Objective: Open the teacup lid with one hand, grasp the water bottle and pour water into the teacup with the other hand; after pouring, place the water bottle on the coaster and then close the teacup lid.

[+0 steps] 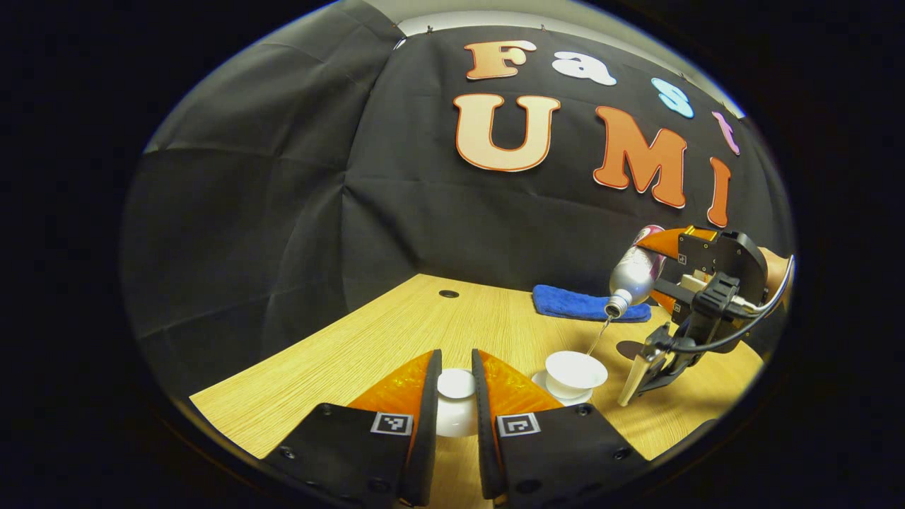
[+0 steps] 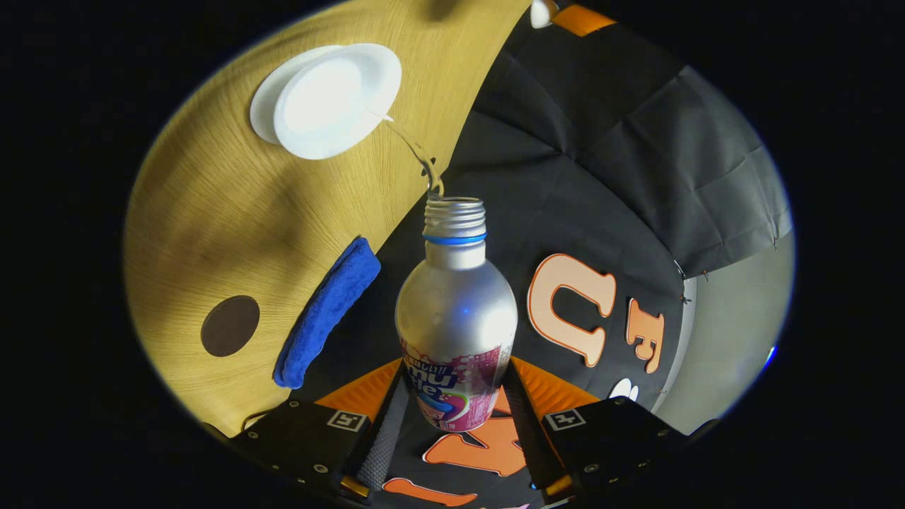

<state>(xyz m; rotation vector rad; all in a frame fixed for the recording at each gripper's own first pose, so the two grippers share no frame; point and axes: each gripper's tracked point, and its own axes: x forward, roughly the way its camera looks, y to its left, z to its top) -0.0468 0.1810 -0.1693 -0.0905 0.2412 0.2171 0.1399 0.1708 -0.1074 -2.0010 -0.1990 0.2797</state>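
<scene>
The left tongs (image 1: 457, 396) pinch the teacup lid (image 1: 456, 385) by its small knob, holding it off to the side of the teacup (image 1: 574, 373). The lid looks like glazed ceramic: stiff, slick and chippable, so the knob is the only sensible hold and it should come down gently.

The right tongs (image 2: 452, 413) are clamped on the lower body of the water bottle (image 2: 456, 318), tilted so a thin stream (image 2: 413, 152) runs from its open neck into the teacup on its saucer (image 2: 263, 116). The bottle seems thin metal, smooth and light (lighter as it empties), so a low, firm grip around the labelled band resists slipping.

On the counter (image 1: 396, 332), the dark round coaster (image 2: 230, 325) lies beside a folded blue cloth (image 2: 327, 311), apart from the cup.
</scene>
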